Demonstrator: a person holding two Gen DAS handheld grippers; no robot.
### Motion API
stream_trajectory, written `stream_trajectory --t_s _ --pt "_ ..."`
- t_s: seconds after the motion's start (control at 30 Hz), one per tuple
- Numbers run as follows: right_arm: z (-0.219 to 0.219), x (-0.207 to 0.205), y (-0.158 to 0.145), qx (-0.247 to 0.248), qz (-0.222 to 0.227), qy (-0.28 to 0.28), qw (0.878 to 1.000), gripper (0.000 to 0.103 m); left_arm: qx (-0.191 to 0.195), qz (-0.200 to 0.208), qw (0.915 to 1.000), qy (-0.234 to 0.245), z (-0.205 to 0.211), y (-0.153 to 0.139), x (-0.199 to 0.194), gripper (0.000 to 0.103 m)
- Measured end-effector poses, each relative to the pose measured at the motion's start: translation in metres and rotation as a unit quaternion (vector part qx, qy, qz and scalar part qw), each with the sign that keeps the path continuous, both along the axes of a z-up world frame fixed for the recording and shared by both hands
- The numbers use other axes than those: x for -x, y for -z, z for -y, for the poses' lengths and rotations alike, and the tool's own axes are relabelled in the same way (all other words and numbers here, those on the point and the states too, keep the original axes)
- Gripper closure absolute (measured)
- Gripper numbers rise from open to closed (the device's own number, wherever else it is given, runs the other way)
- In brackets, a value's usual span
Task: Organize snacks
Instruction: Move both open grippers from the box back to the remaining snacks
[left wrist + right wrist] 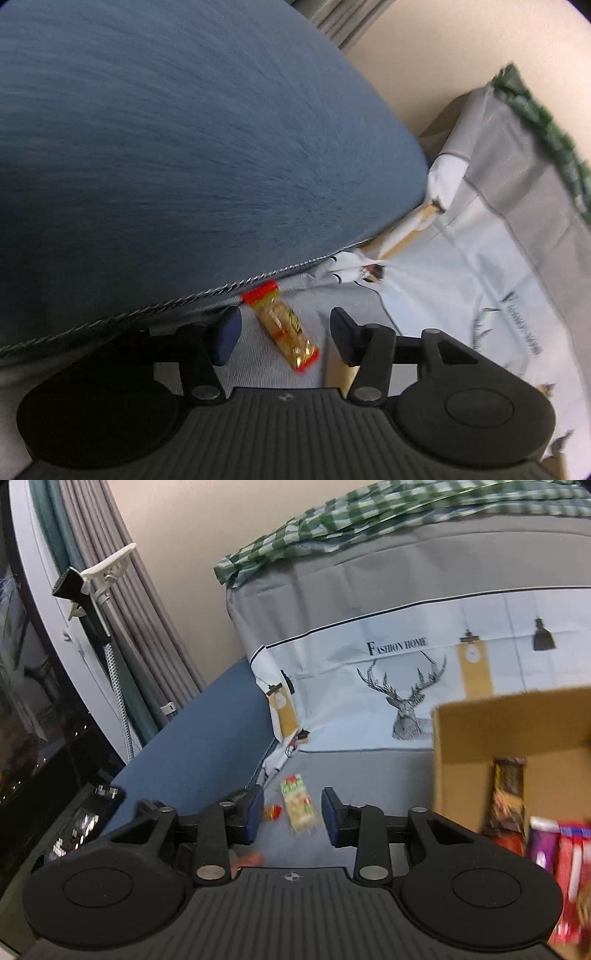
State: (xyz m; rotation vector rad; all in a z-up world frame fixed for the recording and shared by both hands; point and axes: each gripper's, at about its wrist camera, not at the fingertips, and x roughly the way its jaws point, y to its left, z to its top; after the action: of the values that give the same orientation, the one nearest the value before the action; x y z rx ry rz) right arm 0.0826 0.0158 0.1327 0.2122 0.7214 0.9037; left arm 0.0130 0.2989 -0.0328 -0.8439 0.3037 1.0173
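Blue cushion [192, 147]: fills the upper left and centre of the left wrist view, its corded edge running down to the lower left; in the right wrist view it lies at centre left, beside the printed cloth.
Printed cloth [406, 672]: grey and white with a deer head, clock towers and the words "FASHION HOME"; it hangs as a backdrop across the upper right of the right wrist view and continues as the grey surface [369, 775] the snacks lie on.
Checked fabric [332, 528]: green and white, bunched on top of the draped cloth at the upper right.
Cardboard box [517, 720]: open, at the right edge of the right wrist view, blurred; several wrapped snacks [509, 797] stand inside it, dark, red and purple.
Left tongs [284, 334]: about half open, pads touching nothing; a gold snack bar [284, 328] with red ends lies on the grey surface between them, slanting from upper left to lower right, its upper end just under the cushion's edge.
Right tongs [291, 814]: partly open, gripping nothing.
Pale snack pack [299, 805]: clear wrapper with red and green marks, lying on the grey surface in the gap between the right tongs, at lower centre.
Small red and orange piece [272, 811]: just left of the pale pack, next to the left pad; too blurred to identify.
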Motion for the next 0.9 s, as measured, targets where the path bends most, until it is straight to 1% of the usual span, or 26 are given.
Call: stream_trajectory --t_s 0.03,0.07,0.1,0.13,0.2,0.23,0.27,0.3,0.33,0.37,0.47,0.57,0.6,0.63,0.67,0.7,0.73,0.8,0.9 --pt "-0.007 -0.011 -0.003 0.001 -0.006 -0.002 1.000 0.057 -0.006 -0.014 0.9999 0.004 -0.002 0.001 -0.008 0.045" --pt "-0.013 -0.020 -0.003 0.003 -0.012 -0.003 1.000 0.053 -0.014 -0.036 0.9992 0.012 -0.003 0.003 -0.017 0.048" --pt "-0.021 -0.031 -0.002 0.008 -0.018 -0.005 1.000 0.052 -0.022 -0.056 0.9979 0.022 -0.002 0.004 -0.023 0.055" --pt "-0.029 -0.040 0.000 0.013 -0.023 -0.008 1.000 0.050 -0.027 -0.071 0.9966 0.032 -0.002 0.006 -0.027 0.074" --pt "-0.053 -0.059 0.008 0.031 -0.033 -0.017 0.999 0.046 -0.041 -0.086 0.9944 0.045 0.000 0.006 -0.022 0.078" --pt "-0.066 -0.067 0.013 0.042 -0.038 -0.022 0.998 0.041 -0.041 -0.094 0.9933 0.053 0.004 0.004 -0.017 0.082" --pt "-0.080 -0.074 0.021 0.053 -0.043 -0.030 0.997 0.036 -0.040 -0.096 0.9927 0.061 0.007 0.002 -0.010 0.082" --pt "-0.092 -0.079 0.029 0.063 -0.048 -0.039 0.996 0.034 -0.037 -0.100 0.9920 0.067 0.011 -0.001 -0.002 0.082" --pt "-0.110 -0.085 0.040 0.077 -0.053 -0.052 0.994 0.030 -0.028 -0.106 0.9915 0.070 0.016 -0.003 0.005 0.082" --pt "-0.127 -0.089 0.048 0.090 -0.058 -0.059 0.993 0.028 -0.016 -0.109 0.9909 0.077 0.020 -0.006 0.015 0.083" --pt "-0.179 -0.097 0.080 0.137 -0.069 -0.078 0.985 0.028 0.019 -0.119 0.9883 0.094 0.034 -0.014 0.041 0.083" --pt "-0.217 -0.100 0.115 0.200 -0.064 -0.090 0.973 0.028 0.055 -0.126 0.9844 0.110 0.042 -0.019 0.059 0.083" --pt "-0.225 -0.100 0.125 0.216 -0.064 -0.093 0.970 0.028 0.060 -0.127 0.9833 0.116 0.044 -0.020 0.064 0.083" --pt "-0.230 -0.098 0.135 0.235 -0.063 -0.093 0.965 0.032 0.064 -0.130 0.9817 0.124 0.046 -0.020 0.069 0.083" --pt "-0.233 -0.096 0.141 0.248 -0.059 -0.094 0.962 0.051 0.065 -0.131 0.9799 0.136 0.048 -0.021 0.072 0.083" --pt "-0.232 -0.093 0.144 0.257 -0.054 -0.095 0.960 0.059 0.065 -0.132 0.9783 0.146 0.049 -0.021 0.074 0.083" --pt "-0.230 -0.090 0.144 0.260 -0.049 -0.094 0.960 0.065 0.065 -0.133 0.9762 0.158 0.049 -0.021 0.076 0.083" --pt "-0.218 -0.083 0.137 0.253 -0.047 -0.087 0.962 0.066 0.071 -0.135 0.9726 0.175 0.048 -0.022 0.080 0.083" --pt "-0.192 -0.066 0.116 0.238 -0.048 -0.073 0.967 0.066 0.085 -0.141 0.9632 0.213 0.048 -0.020 0.082 0.084"
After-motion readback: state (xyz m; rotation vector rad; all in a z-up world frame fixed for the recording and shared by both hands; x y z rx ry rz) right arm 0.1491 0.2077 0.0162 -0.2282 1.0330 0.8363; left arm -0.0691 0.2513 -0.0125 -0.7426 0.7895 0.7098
